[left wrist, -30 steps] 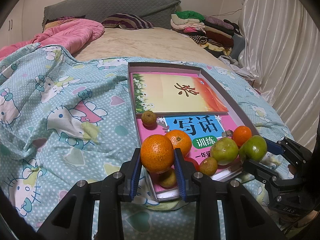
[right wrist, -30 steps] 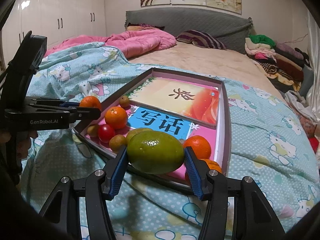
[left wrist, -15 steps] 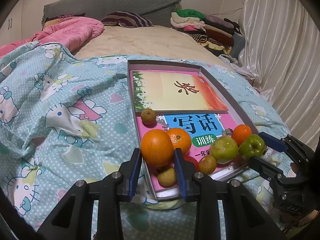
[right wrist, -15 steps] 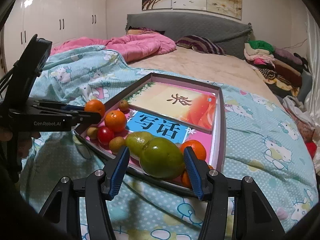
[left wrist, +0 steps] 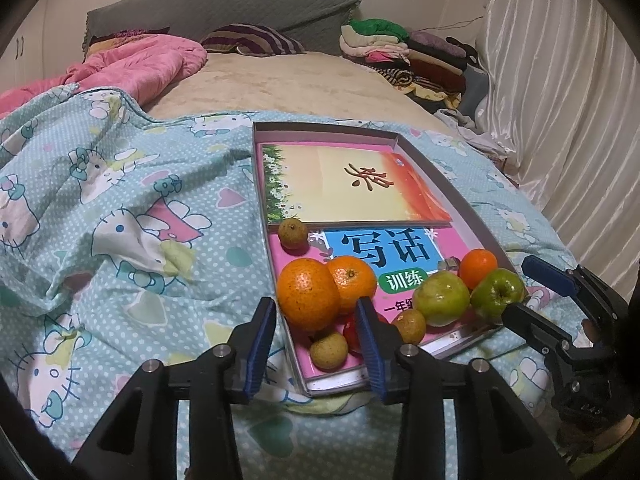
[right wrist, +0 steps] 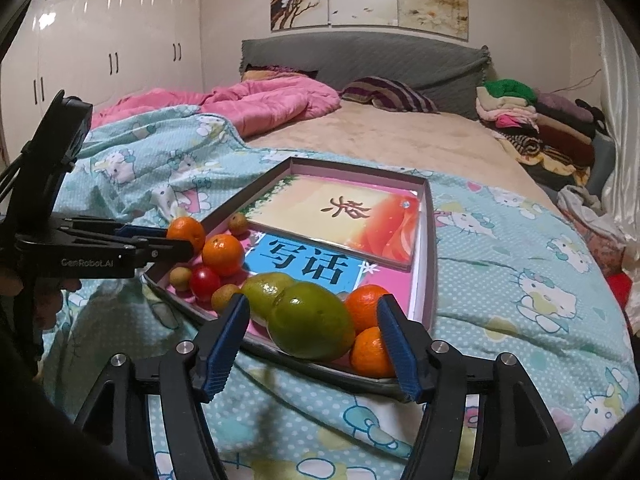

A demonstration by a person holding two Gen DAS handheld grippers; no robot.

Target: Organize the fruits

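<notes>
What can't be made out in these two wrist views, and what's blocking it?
- Left wrist view: the red fruit is mostly hidden behind the left gripper's finger; its kind is unclear.
- Left wrist view: the lower book's bottom text is covered by the green fruits.
- Right wrist view: the near tray rim is partly hidden by the right gripper.
- Both views: whether the nearest fruits touch the open fingers is unclear.

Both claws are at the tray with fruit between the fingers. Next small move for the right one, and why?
Probably draw the right claw straight back. Its jaws stand open, with gaps on both sides of the green apple, which rests inside the tray next to a small orange. Sweeping sideways could knock either fruit.
</notes>
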